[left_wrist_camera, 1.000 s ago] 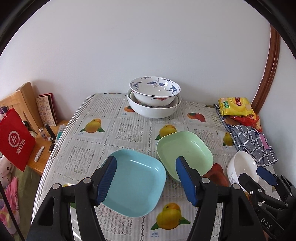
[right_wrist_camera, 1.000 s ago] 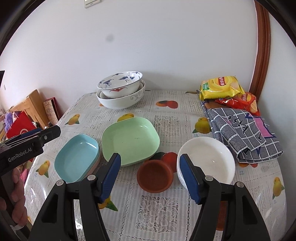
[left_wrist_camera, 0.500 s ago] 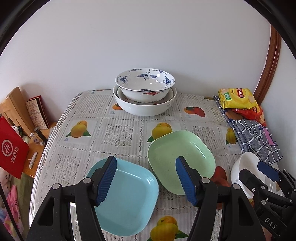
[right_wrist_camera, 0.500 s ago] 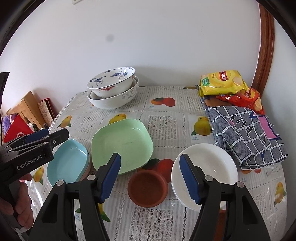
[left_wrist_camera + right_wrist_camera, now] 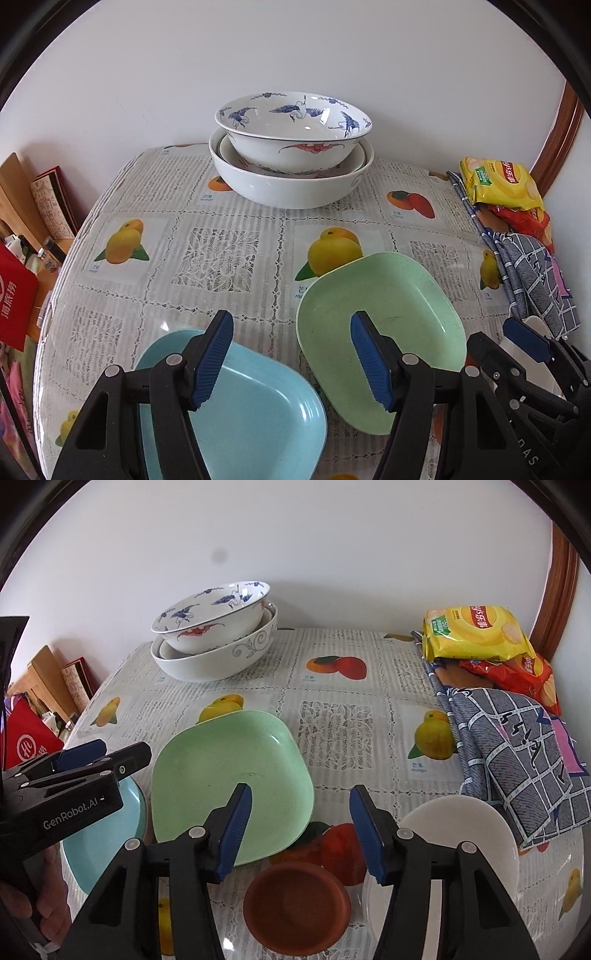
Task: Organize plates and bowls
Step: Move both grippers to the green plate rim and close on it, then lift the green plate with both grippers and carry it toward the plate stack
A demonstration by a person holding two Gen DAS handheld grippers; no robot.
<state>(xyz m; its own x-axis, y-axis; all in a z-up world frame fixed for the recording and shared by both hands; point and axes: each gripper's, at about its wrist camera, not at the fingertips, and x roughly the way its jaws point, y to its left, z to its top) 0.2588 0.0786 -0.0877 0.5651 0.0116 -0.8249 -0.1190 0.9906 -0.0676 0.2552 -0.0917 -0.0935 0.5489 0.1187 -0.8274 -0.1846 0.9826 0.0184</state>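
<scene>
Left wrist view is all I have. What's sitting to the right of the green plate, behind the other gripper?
Observer: A white bowl, upright on the tablecloth, beside the checked cloth.
Operator: Anything else near it?
Observer: Yes, a small brown dish just to its left, in front of the green plate.
Operator: Is the right gripper holding anything?
Observer: No. The right gripper has just been closing its jaws, with nothing between them.

My pads (image 5: pixel 234 829) are dark blue. I see a green plate (image 5: pixel 229 775), a light blue plate (image 5: pixel 255 413), a brown dish (image 5: pixel 295 904), a white bowl with blue birds (image 5: pixel 291 125) and a tablecloth with yellow fruits (image 5: pixel 207 254).
</scene>
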